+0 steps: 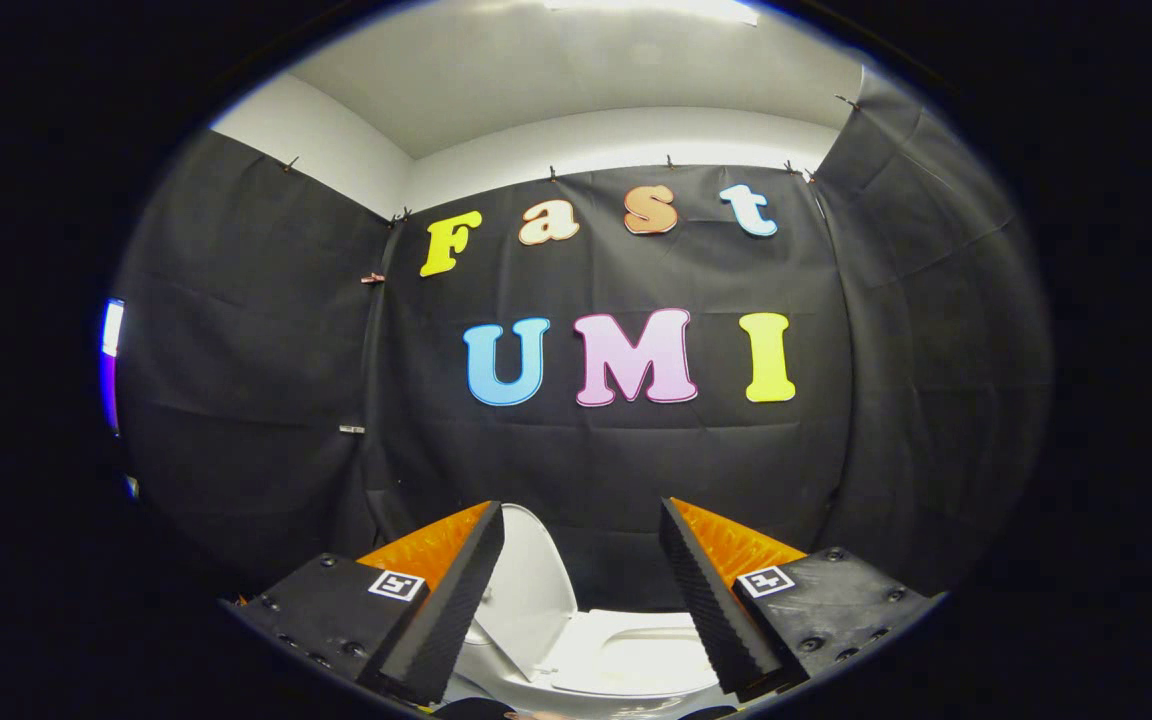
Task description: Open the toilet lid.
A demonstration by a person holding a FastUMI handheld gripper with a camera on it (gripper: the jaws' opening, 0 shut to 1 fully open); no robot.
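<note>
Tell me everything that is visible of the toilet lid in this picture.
The toilet lid is white, smooth and glossy, like plastic, with a rounded top edge. It stands raised, nearly upright, against the black cloth wall, above the white seat. It shows between the fingers of the open gripper, close to the left finger. Nothing grips it.

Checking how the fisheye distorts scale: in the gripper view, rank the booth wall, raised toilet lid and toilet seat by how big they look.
1. Booth wall, by far.
2. and 3. Toilet lid, raised, and toilet seat: similar, both partly hidden by the open claw, so unranked.
</note>
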